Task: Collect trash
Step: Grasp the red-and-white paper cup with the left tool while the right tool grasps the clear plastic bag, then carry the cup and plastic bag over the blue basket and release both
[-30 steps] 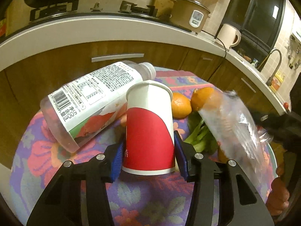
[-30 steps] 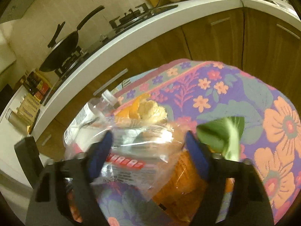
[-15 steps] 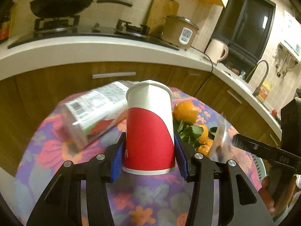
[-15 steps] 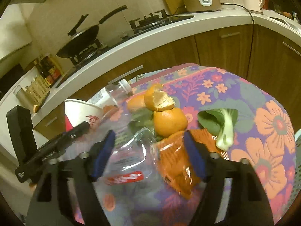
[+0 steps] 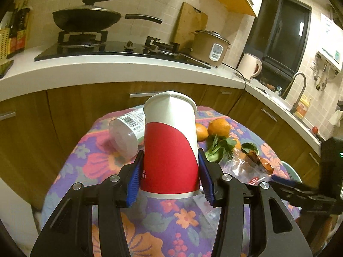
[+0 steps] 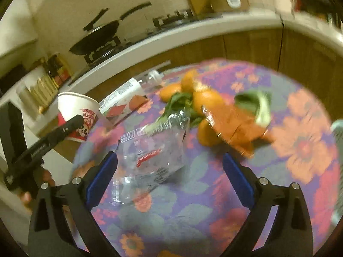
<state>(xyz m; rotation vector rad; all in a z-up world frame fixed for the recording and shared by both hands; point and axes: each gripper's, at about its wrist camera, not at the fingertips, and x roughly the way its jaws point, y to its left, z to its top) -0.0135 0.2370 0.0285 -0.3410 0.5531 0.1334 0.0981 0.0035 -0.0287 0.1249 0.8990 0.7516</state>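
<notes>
My left gripper [image 5: 170, 171] is shut on an upright red and white paper cup [image 5: 169, 145], held above the floral tablecloth [image 5: 103, 167]. The cup [image 6: 77, 107] also shows at the left of the right wrist view. My right gripper [image 6: 170, 171] has its jaws opening wide. A crumpled clear plastic bag [image 6: 154, 156] lies on the cloth between them, and the pads do not touch it. An orange snack wrapper [image 6: 233, 124] lies just beyond the bag. An empty plastic bottle [image 5: 128, 132] lies on its side behind the cup.
Oranges [image 5: 218, 126] and leafy greens [image 5: 218, 147] sit mid-table. A pale green basket rim [image 6: 337, 128] shows at the table's right edge. Behind the table runs a counter with a stove and wok [image 5: 85, 17], a rice cooker [image 5: 210, 45] and a kettle [image 5: 249, 66].
The right gripper opened and let go of the clear bag, which now lies on the cloth. The left gripper rose and drew back from the bottle with the cup.
</notes>
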